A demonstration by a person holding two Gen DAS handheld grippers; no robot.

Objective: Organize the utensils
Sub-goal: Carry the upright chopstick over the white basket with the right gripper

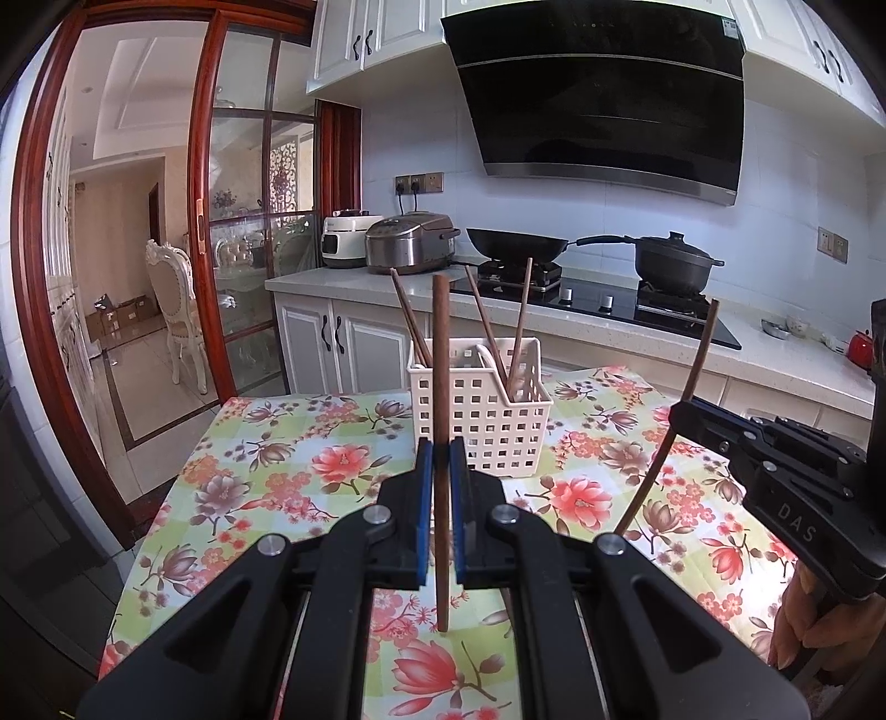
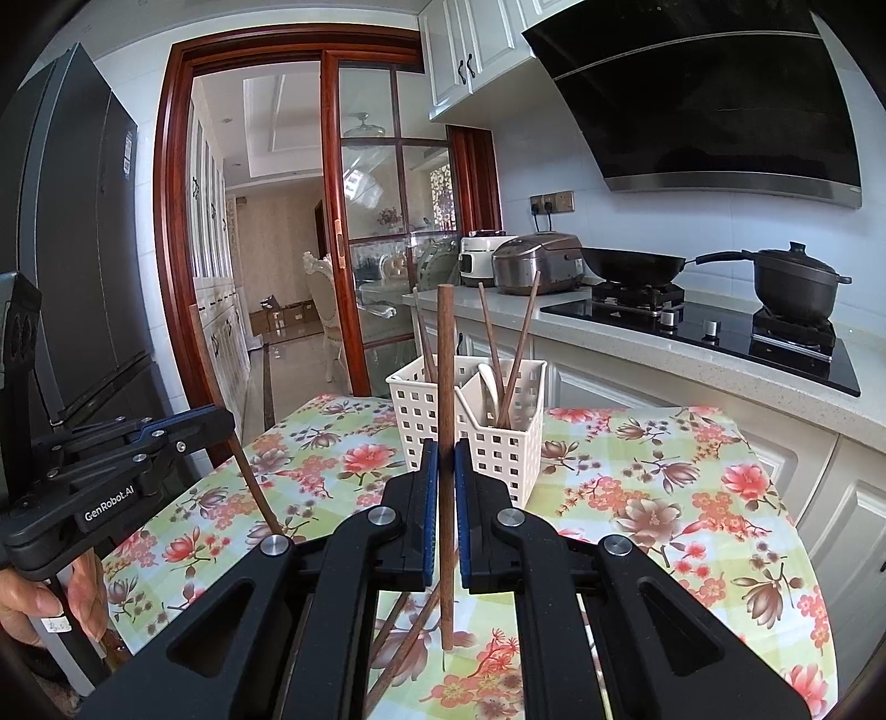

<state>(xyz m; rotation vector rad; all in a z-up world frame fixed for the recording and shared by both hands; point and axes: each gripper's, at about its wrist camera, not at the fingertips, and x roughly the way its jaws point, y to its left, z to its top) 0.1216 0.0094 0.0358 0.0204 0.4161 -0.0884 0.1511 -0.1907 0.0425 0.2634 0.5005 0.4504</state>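
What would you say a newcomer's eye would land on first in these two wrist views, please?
Most likely the brown chopstick standing upright in the left gripper, and its twin clamped the same way in the right gripper. Just behind them stands the white perforated utensil basket, already holding several chopsticks, on the bright floral tablecloth. At the very bottom of the right wrist view, more chopsticks lie loose on the cloth.

White cabinets [image 1: 354, 39] hang left of the black hood [image 1: 603, 105]; below the hood, a stove [image 1: 603, 302]; left, a red-framed glass door [image 1: 249, 221] and tiled floor [image 1: 149, 382].
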